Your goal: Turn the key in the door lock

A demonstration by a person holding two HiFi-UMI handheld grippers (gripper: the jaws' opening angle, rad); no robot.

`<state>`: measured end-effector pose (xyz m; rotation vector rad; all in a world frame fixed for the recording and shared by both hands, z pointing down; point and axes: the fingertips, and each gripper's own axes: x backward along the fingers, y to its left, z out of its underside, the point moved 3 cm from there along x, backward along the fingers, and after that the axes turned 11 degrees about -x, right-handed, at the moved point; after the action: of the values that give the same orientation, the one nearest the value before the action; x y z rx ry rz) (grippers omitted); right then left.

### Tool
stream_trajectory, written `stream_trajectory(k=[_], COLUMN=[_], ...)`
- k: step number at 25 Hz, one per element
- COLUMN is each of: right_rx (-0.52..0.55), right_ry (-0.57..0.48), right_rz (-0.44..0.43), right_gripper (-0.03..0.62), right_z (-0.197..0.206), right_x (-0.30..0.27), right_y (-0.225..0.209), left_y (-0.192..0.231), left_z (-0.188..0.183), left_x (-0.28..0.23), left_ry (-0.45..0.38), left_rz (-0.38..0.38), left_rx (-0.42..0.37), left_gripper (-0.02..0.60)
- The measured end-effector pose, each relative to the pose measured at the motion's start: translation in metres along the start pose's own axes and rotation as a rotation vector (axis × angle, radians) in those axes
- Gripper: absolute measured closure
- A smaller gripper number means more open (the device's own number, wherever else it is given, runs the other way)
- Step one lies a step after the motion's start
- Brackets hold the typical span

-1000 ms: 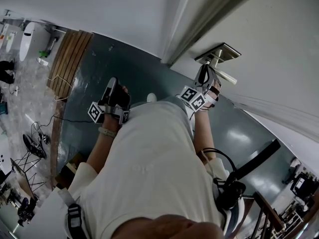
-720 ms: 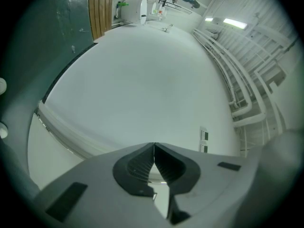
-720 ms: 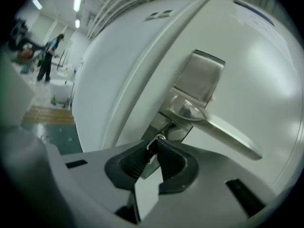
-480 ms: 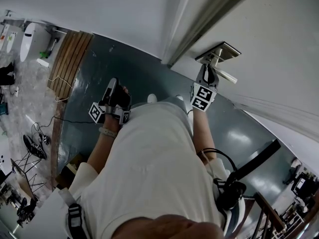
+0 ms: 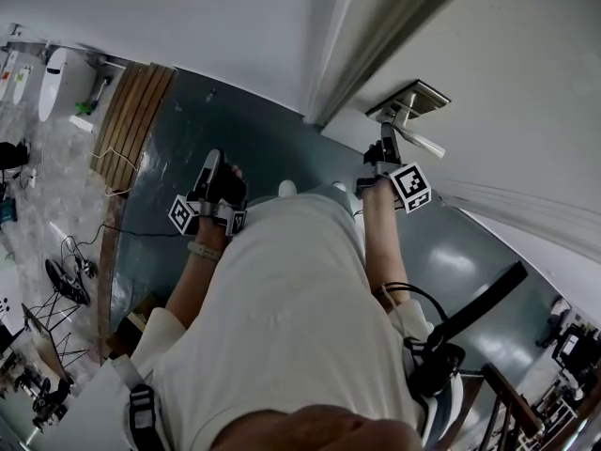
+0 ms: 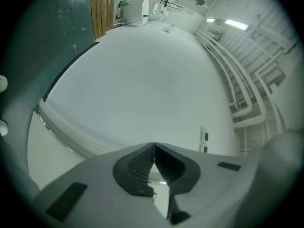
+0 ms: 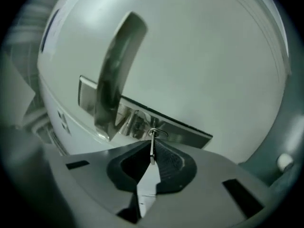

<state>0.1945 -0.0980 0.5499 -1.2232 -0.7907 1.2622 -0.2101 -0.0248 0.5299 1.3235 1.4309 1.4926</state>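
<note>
Gripping the key [image 7: 152,152], the right gripper [image 7: 151,144] has its jaws closed flat on both faces of it; they have just been closing, with the key between them. The key is a thin strip of bright silver metal, seen edge-on as a narrow upright line between the dark ribbed pads [image 7: 167,161]. Its far end sits in the lock plate [image 7: 183,128], and a small bright ring shows where key and plate meet.

The lock plate is a long rectangle of polished metal fixed to the white door [image 7: 204,56]. Its surface is mirror-like and carries blurred reflections. A lever handle [image 7: 116,75] stands out from the plate beside the key; in the right gripper view it is close and out of focus.

In the head view, the right gripper reaches the underside of the lock plate just beside the handle, with its marker cube [image 5: 410,185] facing the camera. The person's right arm [image 5: 380,242] extends straight towards the door.

The left gripper [image 6: 154,148] has its jaws closed tip to tip with nothing between them. It is held well apart from the door hardware, above the dark teal floor [image 5: 254,125], and faces a plain white wall [image 6: 142,80].
</note>
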Motion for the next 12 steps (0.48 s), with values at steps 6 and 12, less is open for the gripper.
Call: stream_trajectory(k=[6,12], right_rx=[-0.442,-0.496], right_ry=[0.002,0.013], right_rz=[-0.073,-0.158], right_gripper=[0.551,0.551], right_z=[0.002,0.003], right_x=[0.003,0.002], right_y=[-0.009,-0.014], left_y=[-0.001,0.002], left_z=[-0.001,0.0], left_x=[0.0,0.001], left_ry=[-0.001,0.002], left_rz=[0.0,-0.004], left_rx=[0.005,0.012], left_gripper=[0.574,0.574])
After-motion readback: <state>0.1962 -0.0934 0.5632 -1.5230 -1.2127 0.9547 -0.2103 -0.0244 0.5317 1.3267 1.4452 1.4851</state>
